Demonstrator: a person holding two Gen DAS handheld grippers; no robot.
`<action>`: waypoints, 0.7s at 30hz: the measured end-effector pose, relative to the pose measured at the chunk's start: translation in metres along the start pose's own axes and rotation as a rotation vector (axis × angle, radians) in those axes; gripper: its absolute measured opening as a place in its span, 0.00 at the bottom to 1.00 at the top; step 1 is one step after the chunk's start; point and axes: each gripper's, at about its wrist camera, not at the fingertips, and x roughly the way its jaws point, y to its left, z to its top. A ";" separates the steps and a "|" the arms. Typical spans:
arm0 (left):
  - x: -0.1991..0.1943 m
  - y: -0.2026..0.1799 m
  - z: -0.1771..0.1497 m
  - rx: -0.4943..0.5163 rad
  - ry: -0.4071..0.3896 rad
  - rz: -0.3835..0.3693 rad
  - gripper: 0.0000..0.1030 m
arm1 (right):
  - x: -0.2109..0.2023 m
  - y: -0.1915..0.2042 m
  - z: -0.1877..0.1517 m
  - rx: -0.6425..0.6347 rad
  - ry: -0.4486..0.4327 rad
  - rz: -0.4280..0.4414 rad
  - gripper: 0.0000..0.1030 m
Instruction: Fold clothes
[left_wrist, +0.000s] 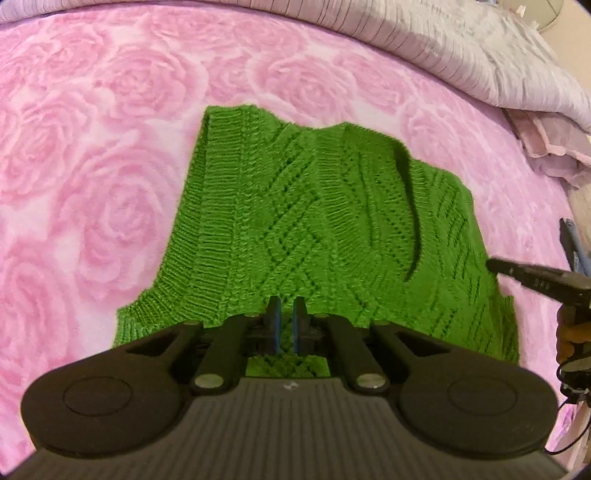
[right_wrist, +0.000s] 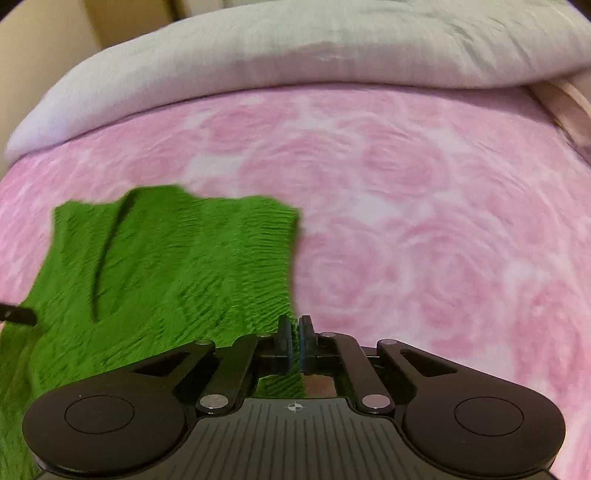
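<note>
My left gripper (left_wrist: 287, 314): jaws pressed together at near hem of green knit sweater (left_wrist: 314, 206); whether cloth is pinched, cannot tell. My right gripper (right_wrist: 294, 332): jaws drawn together at sweater's right edge, grip likewise uncertain. Sweater lies spread on pink rose blanket (left_wrist: 92, 166), one crease across it. Judged: soft, light, stretchy open knit; snags easily. Best hold: ribbed hem corners.

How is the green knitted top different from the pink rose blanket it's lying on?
The green knitted top is plain green with open, ribbed stitching; the pink rose blanket looks fuzzy and has a rose pattern. The top is small and has a fold; the blanket spreads wide beneath it. Both are soft cloth lying on the bed.
</note>
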 end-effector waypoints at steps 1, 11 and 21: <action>0.002 0.001 0.000 -0.003 0.008 0.012 0.02 | 0.006 0.000 -0.001 -0.003 0.025 0.002 0.02; 0.001 0.008 0.031 0.027 -0.051 0.012 0.02 | -0.005 0.005 0.033 0.038 -0.035 0.013 0.09; 0.049 0.009 0.095 0.095 -0.177 -0.030 0.03 | 0.058 0.040 0.072 -0.083 -0.038 0.073 0.11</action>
